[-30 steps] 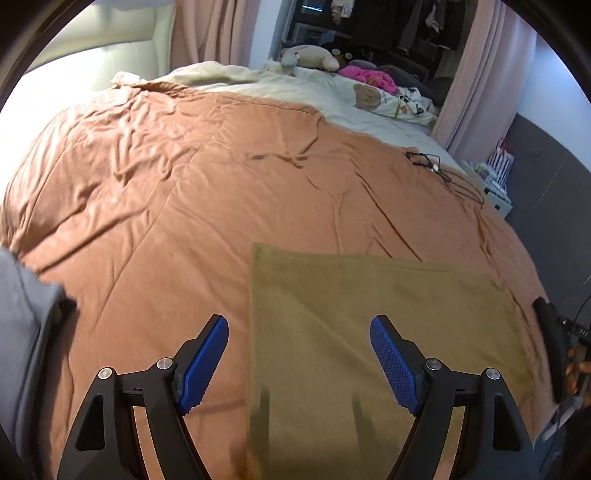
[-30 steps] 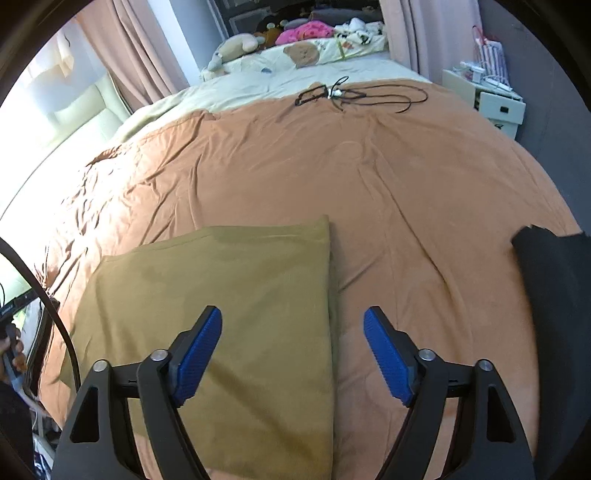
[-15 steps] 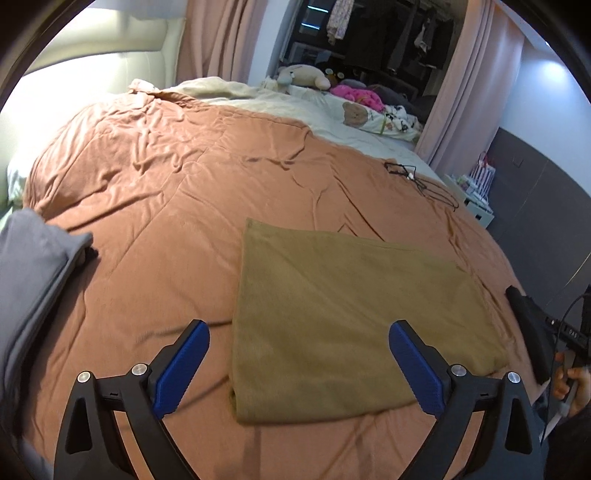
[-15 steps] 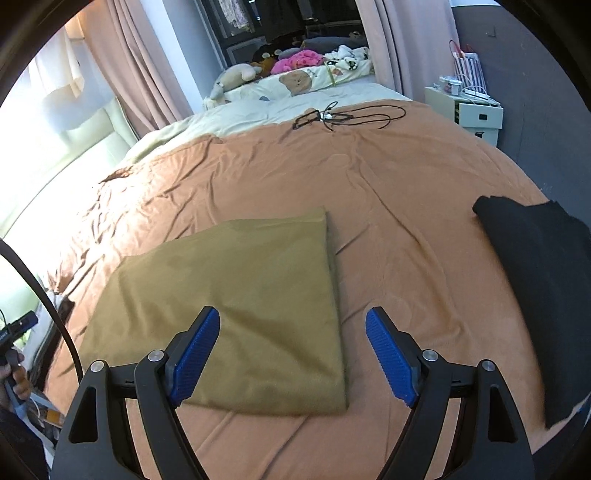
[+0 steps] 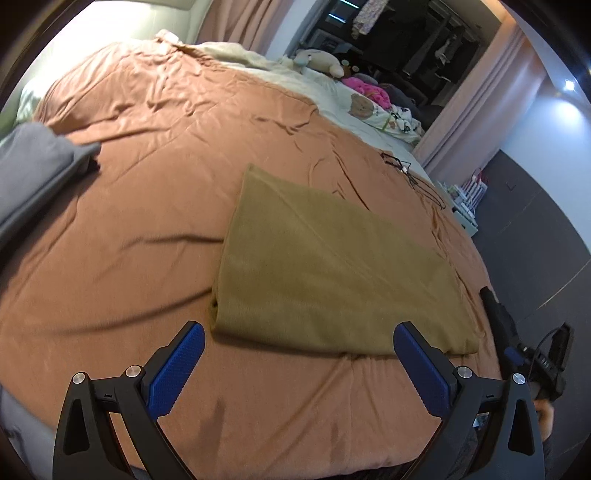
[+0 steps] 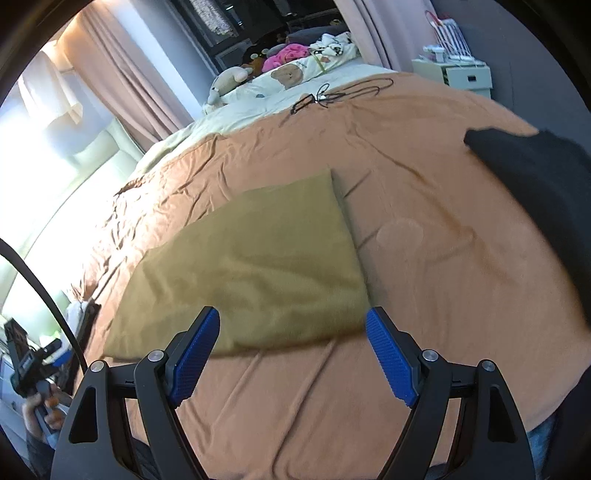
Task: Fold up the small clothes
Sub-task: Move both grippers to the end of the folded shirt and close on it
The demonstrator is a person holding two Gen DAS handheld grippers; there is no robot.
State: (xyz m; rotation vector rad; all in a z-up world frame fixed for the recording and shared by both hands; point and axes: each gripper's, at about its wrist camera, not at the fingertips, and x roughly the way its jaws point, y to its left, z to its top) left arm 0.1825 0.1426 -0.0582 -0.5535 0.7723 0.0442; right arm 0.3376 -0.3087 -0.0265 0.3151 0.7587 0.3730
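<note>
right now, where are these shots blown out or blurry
Left wrist view: glare whites out the padded cream headboard; the folded olive-brown cloth stays fairly sharp. Right wrist view: the bright window side is overexposed, and the cloth's near edge and the black garment smear.

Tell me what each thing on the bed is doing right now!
Olive cloth: folded, flat.
Grey garment: folded, at the bed's edge.
Black garment: lying flat.
Cable: loose, tangled.
Left gripper: jaws just opened, empty.
Right gripper: jaws open, empty.
</note>
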